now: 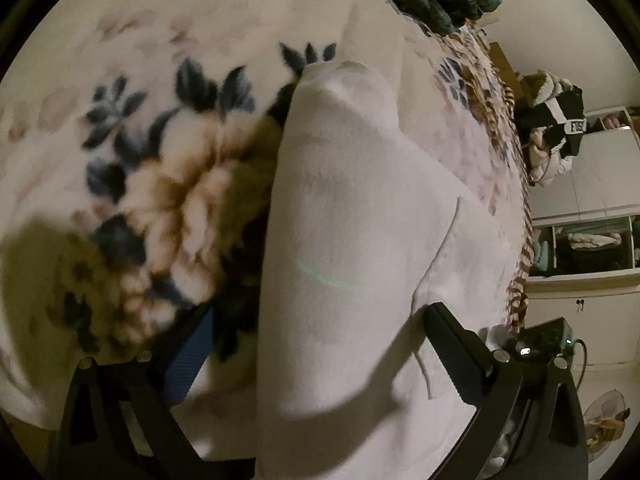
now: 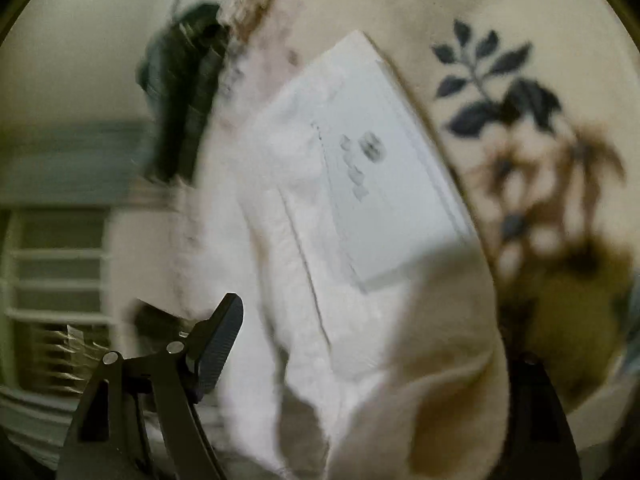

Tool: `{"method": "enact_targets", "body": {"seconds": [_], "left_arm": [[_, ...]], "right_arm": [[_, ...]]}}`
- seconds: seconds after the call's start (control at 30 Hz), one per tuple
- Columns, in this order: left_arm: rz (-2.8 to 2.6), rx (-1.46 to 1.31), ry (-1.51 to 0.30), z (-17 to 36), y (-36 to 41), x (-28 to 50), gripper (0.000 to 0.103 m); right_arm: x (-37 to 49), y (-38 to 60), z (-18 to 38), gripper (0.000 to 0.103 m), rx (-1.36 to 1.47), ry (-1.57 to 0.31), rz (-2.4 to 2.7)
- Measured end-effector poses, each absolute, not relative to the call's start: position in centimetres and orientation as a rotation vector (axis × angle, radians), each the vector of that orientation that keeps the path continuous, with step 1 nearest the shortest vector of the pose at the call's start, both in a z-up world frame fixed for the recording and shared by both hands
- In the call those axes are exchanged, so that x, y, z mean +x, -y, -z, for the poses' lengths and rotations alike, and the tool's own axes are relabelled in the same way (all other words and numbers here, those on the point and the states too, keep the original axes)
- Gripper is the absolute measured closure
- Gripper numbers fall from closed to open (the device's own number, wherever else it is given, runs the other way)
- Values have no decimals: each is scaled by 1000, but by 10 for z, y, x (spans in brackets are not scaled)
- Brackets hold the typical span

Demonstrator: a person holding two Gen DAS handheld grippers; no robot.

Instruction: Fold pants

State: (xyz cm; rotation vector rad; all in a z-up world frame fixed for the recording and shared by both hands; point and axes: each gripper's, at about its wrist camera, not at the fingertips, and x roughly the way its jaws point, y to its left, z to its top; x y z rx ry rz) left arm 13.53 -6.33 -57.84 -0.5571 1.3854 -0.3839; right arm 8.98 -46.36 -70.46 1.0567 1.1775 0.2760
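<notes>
White pants [image 1: 344, 240] are seen draped down the frame's centre over a floral blanket [image 1: 140, 152]. The left gripper [image 1: 320, 344] is spread around the cloth; the right gripper [image 2: 360, 360] cannot be judged, one finger being hidden. Clothes fill open shelves [image 1: 592, 244] at right; "FUS" is read on a dark garment [image 1: 560, 120].

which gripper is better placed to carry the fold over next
Probably the left gripper: the white pants run straight between its spread fingers, raised off the floral blanket. The right gripper view is blurred, and its grip cannot be judged.
</notes>
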Motion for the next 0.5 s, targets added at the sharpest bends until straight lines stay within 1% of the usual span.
{"method": "enact_targets", "body": {"seconds": [0.03,0.1,0.13,0.17,0.2,0.23,0.27,0.3,0.33,0.37,0.43,0.5], "left_arm": [[385,-559,-1382,578,64,136,0],[389,-554,-1371,577,66,139,0],[403,-547,-1365,576,69,140,0],[419,-547,-1362,575,71,141,0],[446,-547,-1357,574,76,141,1],[474,-551,-1354,573,80,141,5],[479,-532,-1346,571,84,140,5],[487,-513,-1328,568,89,138,6],[497,-509,-1319,566,90,137,11],[495,-506,-1300,562,89,135,18],[487,-519,-1291,558,83,133,49],[498,-557,-1278,552,71,131,64]], "right_arm": [[92,462,705,21,1055,-1174,-295],[98,460,705,22,1084,-1183,-319],[99,458,705,27,1083,-1187,-327],[101,455,705,38,1054,-1206,-323],[103,451,705,44,1026,-1221,-322],[98,454,703,53,1014,-1224,-326],[98,452,701,59,1005,-1224,-323],[98,450,699,62,996,-1221,-314],[99,448,696,67,993,-1216,-307],[101,446,692,70,988,-1211,-295],[93,449,685,72,974,-1209,-281],[91,448,675,74,962,-1206,-275]]}}
